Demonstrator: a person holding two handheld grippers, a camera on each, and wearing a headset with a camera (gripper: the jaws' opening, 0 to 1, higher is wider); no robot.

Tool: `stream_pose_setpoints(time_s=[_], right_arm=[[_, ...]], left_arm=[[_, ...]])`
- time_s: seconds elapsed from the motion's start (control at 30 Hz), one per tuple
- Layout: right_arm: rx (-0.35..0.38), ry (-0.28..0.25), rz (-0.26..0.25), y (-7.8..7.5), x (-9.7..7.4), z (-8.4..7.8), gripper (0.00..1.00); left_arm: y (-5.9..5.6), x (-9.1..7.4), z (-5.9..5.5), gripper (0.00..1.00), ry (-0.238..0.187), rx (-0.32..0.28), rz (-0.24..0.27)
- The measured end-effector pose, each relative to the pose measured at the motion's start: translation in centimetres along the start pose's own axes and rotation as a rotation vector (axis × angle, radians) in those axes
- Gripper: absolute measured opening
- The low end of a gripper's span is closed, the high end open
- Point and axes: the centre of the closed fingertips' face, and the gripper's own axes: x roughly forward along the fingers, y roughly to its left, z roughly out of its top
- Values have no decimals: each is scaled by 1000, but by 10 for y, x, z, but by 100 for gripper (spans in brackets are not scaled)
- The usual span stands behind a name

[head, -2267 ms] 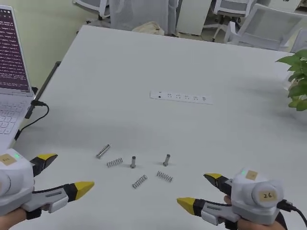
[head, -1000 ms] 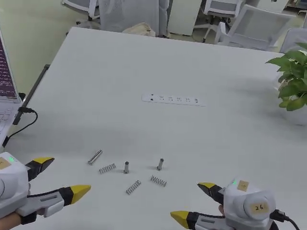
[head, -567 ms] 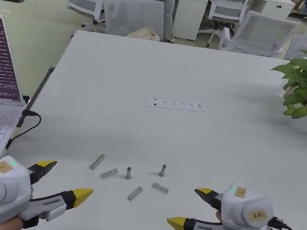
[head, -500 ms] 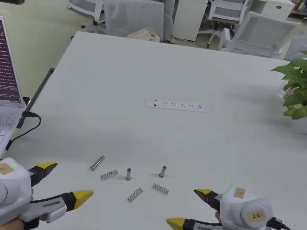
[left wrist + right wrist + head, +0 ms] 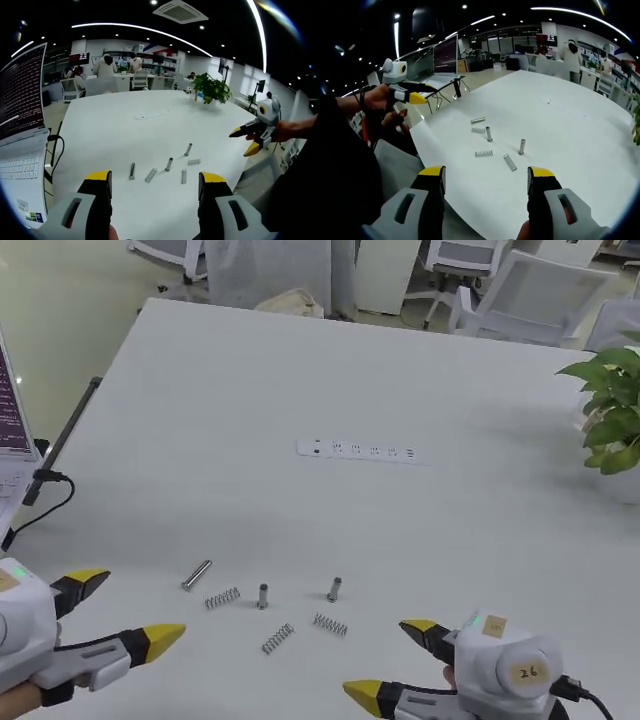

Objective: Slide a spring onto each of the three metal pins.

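While left gripper (image 5: pixel 125 608) and right gripper (image 5: pixel 388 661) hang with yellow-tipped fingers spread apart and empty, parts lie loose on smooth white tabletop (image 5: pixel 300 370), all well nearer person than flat white power strip (image 5: pixel 355 450). Middle pin (image 5: pixel 262 596) and right pin (image 5: pixel 334 589), short steel cylinders, stand upright; lying pin (image 5: pixel 196 575) rests flat. Left spring (image 5: pixel 222 597), front spring (image 5: pixel 278 637), right spring (image 5: pixel 330 624): thin wire coils, flat, apart from pins.

Left gripper (image 5: pixel 128 607): white housing, black jaws, yellow tips (image 5: pixel 165 634), green light (image 5: pixel 17 571). Right gripper (image 5: pixel 387 660): same build, tan sticker (image 5: pixel 526 672) marked 26, black cable (image 5: pixel 580 695) at rear.
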Motion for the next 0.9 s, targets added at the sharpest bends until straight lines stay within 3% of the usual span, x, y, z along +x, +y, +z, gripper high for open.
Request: stream_pose_setpoints(time_s=[0.57,0.9], right_arm=[[7,-9,-22,-8,-7,0,65],[25,-16,-32,-9,-11,-3,65]], left_arm=[[13,11,7,65,-5,13,11],[25,27,9,65,4,15,23]])
